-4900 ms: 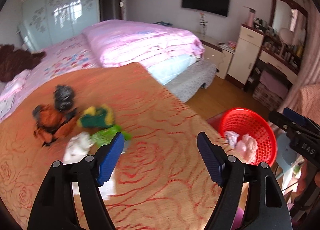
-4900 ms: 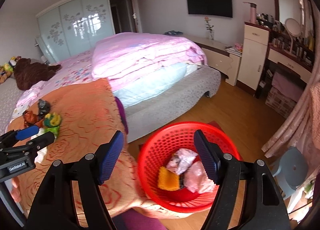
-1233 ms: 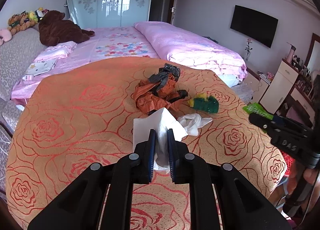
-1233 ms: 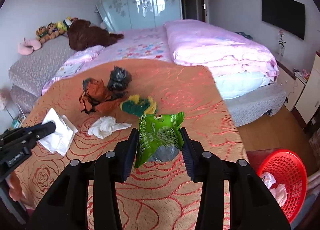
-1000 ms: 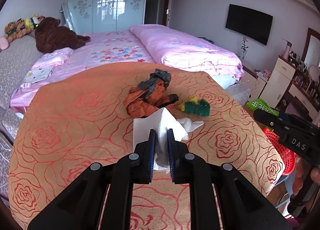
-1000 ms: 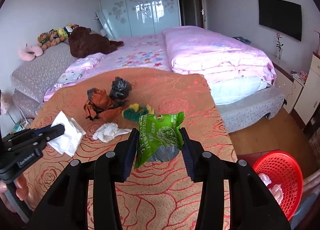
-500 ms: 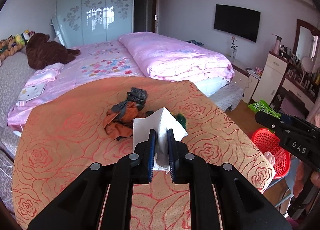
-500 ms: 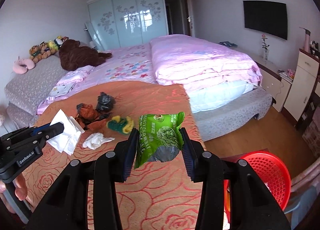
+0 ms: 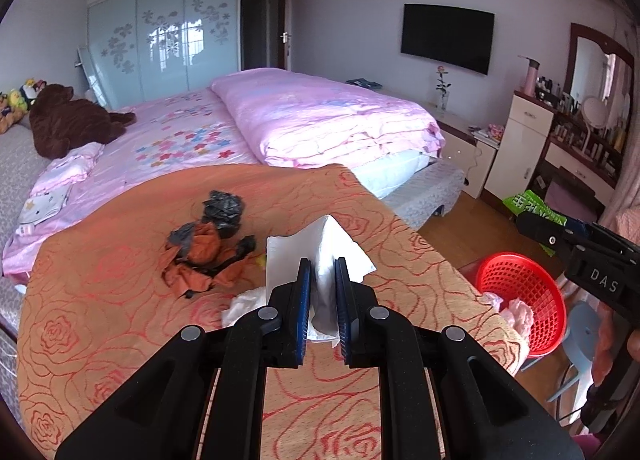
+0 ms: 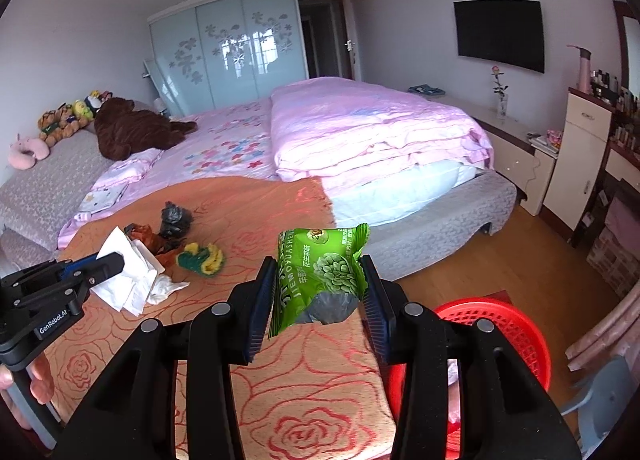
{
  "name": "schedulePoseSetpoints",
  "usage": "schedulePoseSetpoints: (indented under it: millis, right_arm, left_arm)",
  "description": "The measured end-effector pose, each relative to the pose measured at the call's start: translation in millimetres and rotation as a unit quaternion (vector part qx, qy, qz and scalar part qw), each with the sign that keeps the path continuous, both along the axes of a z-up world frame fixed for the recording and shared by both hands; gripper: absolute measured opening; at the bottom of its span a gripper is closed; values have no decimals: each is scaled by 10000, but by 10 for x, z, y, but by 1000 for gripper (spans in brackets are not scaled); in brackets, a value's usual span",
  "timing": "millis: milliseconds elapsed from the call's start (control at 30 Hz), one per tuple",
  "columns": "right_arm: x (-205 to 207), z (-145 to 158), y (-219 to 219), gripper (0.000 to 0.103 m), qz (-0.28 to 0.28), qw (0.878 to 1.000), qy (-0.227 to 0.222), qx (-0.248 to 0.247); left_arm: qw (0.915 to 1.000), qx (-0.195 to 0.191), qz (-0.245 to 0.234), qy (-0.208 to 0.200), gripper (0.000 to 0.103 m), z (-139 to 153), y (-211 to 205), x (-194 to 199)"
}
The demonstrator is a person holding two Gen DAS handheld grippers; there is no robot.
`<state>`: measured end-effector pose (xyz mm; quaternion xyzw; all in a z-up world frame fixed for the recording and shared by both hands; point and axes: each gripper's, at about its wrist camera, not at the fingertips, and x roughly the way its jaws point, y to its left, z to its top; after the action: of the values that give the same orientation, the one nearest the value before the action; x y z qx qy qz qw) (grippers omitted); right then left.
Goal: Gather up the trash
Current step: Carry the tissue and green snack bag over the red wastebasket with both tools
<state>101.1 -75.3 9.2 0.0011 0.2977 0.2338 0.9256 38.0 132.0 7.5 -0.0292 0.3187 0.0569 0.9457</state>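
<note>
My left gripper (image 9: 322, 280) is shut on a white tissue (image 9: 320, 244), held above the orange rose-patterned cover (image 9: 120, 300). The right gripper (image 10: 320, 280) is shut on a green snack packet (image 10: 320, 272), lifted over the cover's right edge. A red mesh basket (image 10: 508, 324) stands on the floor low at the right, with pale wrappers inside (image 9: 520, 310). On the cover lie an orange and black bag (image 9: 200, 252), a black crumpled bag (image 10: 174, 220), a green-yellow sponge (image 10: 200, 256) and a white crumpled tissue (image 10: 164, 288).
A bed with a pink duvet (image 9: 320, 116) runs behind the cover. A grey bench (image 10: 440, 220) sits at its foot. Cabinets and a dressing table (image 9: 560, 148) line the right wall. A grey stool (image 10: 600, 392) stands by the basket on the wooden floor.
Both grippers have swung right and risen a little with their loads. The trash on the cover has slid left in both views and the red basket has come closer into view.
</note>
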Motion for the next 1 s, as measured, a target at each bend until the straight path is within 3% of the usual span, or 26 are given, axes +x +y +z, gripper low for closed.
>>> schedulePoseSetpoints:
  millis: [400, 767, 1000]
  right_arm:
    - [67, -5, -470, 41, -506, 9987, -32, -7]
    - [72, -133, -984, 41, -1053, 9944, 98, -33]
    - [98, -328, -1237, 41, -1332, 9906, 322, -25]
  left_arm:
    - [9992, 23, -387, -8, 11, 54, -318, 177]
    - [9948, 34, -1018, 80, 12, -22, -880, 420]
    - [9868, -322, -1560, 283, 12, -132, -1150, 639]
